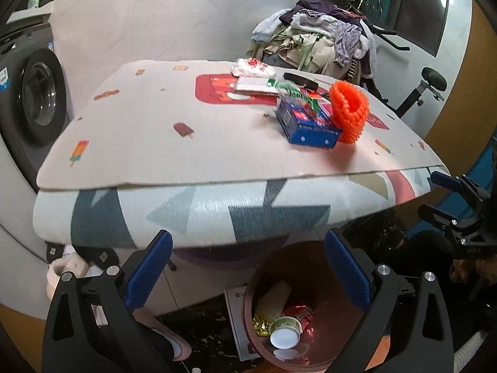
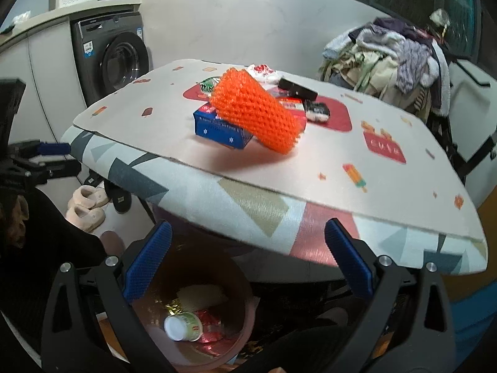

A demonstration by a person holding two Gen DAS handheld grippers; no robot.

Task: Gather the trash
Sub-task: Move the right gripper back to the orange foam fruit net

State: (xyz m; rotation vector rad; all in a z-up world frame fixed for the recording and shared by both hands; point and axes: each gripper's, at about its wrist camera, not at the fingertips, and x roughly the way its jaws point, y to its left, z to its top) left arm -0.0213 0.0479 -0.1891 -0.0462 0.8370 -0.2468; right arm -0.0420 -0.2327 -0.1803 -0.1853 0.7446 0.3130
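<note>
A drop into the pink bin (image 1: 257, 283) looks just finished: a small cup (image 1: 284, 331) and red wrappers lie inside, and the left gripper (image 1: 248, 267) hangs above it, tilted down, jaws wide apart and empty. The right gripper (image 2: 248, 262) waits beside it, also wide and empty. Next comes reaching up to the table (image 2: 403, 192) for more litter near the blue box (image 2: 222, 129).

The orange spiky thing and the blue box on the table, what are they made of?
The orange spiky thing looks like soft plastic or rubber: bright, slightly glossy, covered in tiny moulded nubs. The blue box looks like printed cardboard: flat faces, sharp folded edges, a light sheen. Neither is certain from looks alone.
</note>
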